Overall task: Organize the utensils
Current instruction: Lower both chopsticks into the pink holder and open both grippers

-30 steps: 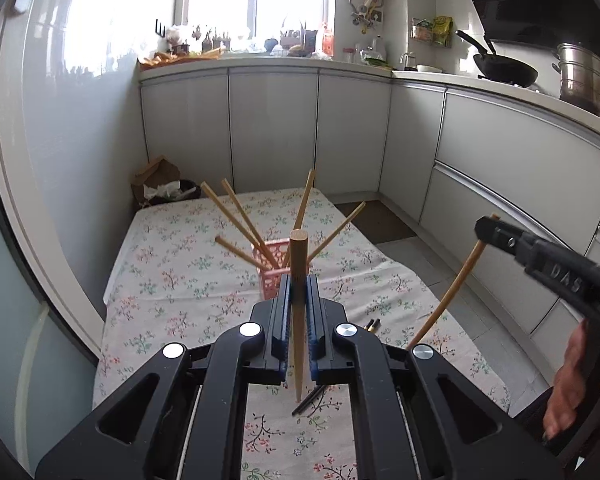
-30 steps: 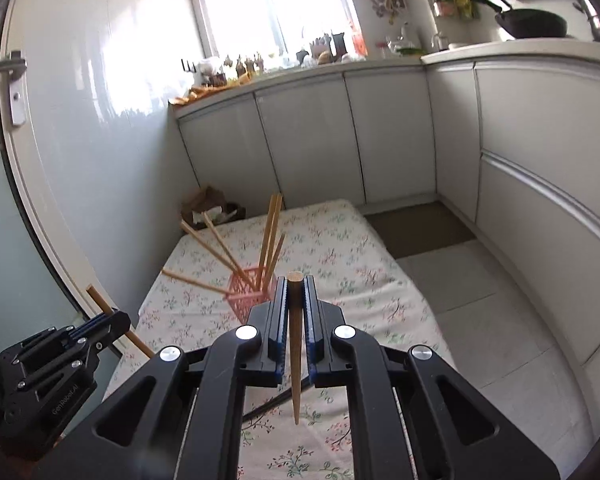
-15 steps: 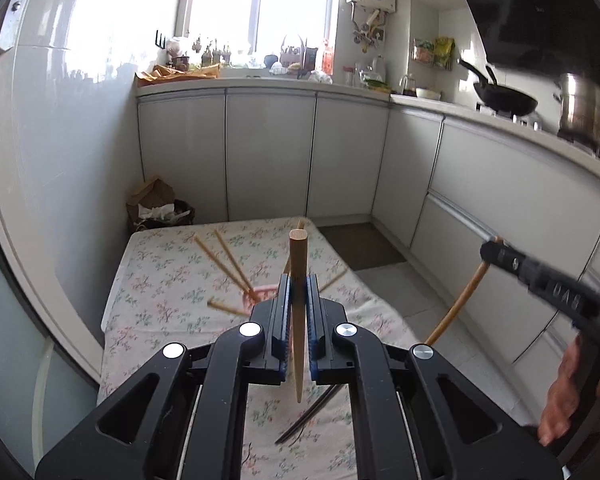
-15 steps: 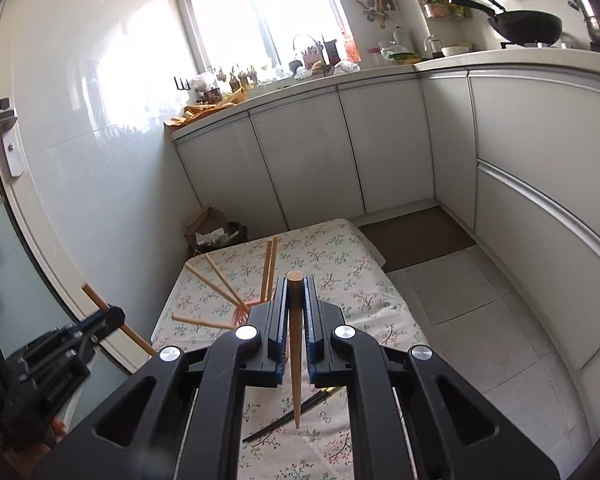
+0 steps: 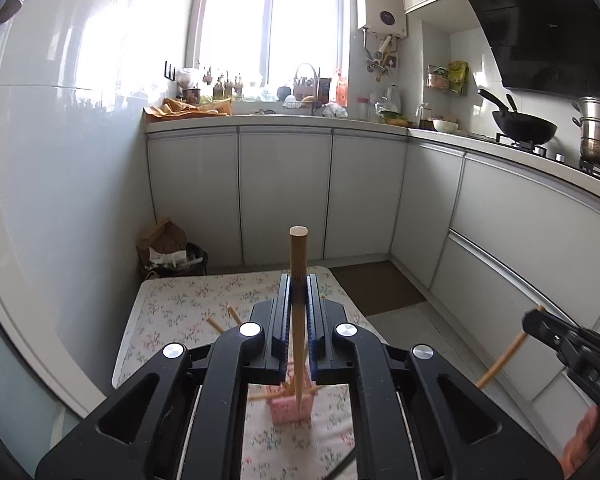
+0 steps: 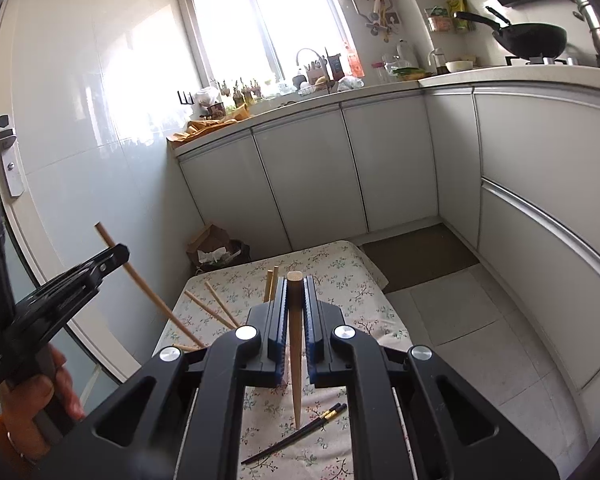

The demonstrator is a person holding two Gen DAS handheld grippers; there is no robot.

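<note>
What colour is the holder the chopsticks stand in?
Pink. The holder shows best in the left wrist view, just beyond the gripper.

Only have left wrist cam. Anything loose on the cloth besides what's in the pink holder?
Observer: Yes. A pair of black chopsticks lies flat on the floral cloth, at the near end in the right wrist view.
Operator: Right gripper's stick, which end is down?
Observer: The thin tip. The right gripper clamps its wooden chopstick upright, thick end up.
</note>
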